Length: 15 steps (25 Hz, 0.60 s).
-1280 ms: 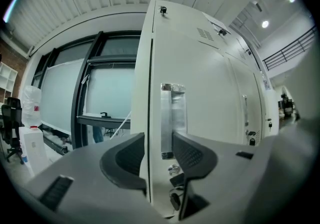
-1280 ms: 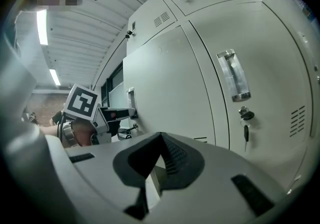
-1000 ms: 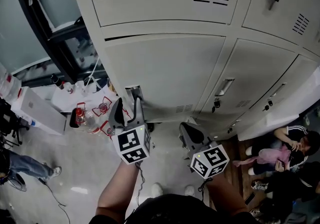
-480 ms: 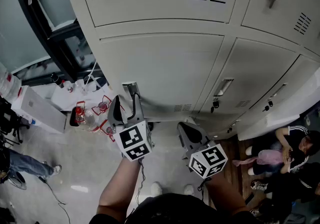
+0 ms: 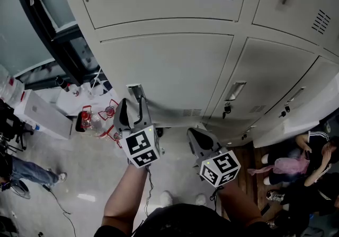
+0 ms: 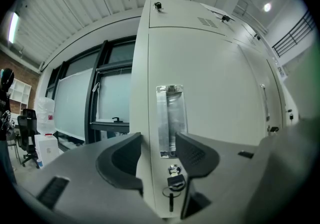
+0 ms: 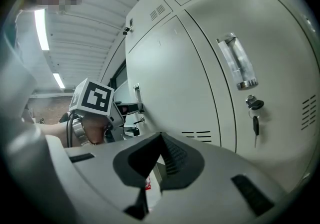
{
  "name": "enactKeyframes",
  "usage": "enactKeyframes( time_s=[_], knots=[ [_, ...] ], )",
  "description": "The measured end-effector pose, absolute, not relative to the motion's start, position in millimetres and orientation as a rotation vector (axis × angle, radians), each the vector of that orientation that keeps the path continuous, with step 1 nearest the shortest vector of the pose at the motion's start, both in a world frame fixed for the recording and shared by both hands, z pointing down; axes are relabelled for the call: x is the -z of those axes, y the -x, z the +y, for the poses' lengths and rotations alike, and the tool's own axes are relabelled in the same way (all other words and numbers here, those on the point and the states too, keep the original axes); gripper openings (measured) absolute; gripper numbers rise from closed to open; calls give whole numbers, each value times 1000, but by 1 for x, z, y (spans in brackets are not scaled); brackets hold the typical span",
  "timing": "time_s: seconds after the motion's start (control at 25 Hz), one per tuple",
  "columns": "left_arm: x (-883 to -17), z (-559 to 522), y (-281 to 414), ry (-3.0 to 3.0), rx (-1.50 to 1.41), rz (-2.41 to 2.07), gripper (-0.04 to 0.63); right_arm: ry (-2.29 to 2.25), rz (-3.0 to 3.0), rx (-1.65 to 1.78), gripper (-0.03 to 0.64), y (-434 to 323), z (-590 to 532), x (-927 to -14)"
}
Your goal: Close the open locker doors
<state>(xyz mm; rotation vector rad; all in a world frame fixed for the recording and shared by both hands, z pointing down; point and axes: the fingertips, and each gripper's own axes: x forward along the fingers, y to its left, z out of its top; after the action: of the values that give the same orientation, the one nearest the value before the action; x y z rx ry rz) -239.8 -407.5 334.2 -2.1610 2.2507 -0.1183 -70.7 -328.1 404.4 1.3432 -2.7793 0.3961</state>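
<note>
A bank of pale grey lockers fills the head view. The lower left door (image 5: pixel 169 71) has a recessed metal handle (image 5: pixel 136 91) on its left edge. My left gripper (image 5: pixel 132 104) straddles that edge just below the handle (image 6: pixel 170 118). Its jaws are closing with the door's edge between them, and the pads do not visibly press on it. A lock with a hanging key (image 6: pixel 174 180) sits under the handle. My right gripper (image 5: pixel 200 138) hangs shut and empty (image 7: pixel 159 158) in front of the lockers' base. The far right lower door (image 5: pixel 312 93) seems to stand ajar.
Bottles and red-handled things (image 5: pixel 95 122) stand on the floor left of the lockers, beside a white box (image 5: pixel 39 114). A dark window frame (image 5: pixel 47 24) runs along the left. A person (image 5: pixel 310 159) sits on the floor at the right.
The dark gap along the top of the lower left door has thinned. My left gripper stays at the handle edge. The right gripper has barely moved.
</note>
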Motion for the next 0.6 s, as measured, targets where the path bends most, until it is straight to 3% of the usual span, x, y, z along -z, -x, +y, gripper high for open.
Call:
enactKeyframes(
  time_s=[0.6],
  knots=[
    [-335, -389, 218, 2170, 186, 2090, 186, -1345, -2769, -404, 0, 67, -324, -409]
  ],
)
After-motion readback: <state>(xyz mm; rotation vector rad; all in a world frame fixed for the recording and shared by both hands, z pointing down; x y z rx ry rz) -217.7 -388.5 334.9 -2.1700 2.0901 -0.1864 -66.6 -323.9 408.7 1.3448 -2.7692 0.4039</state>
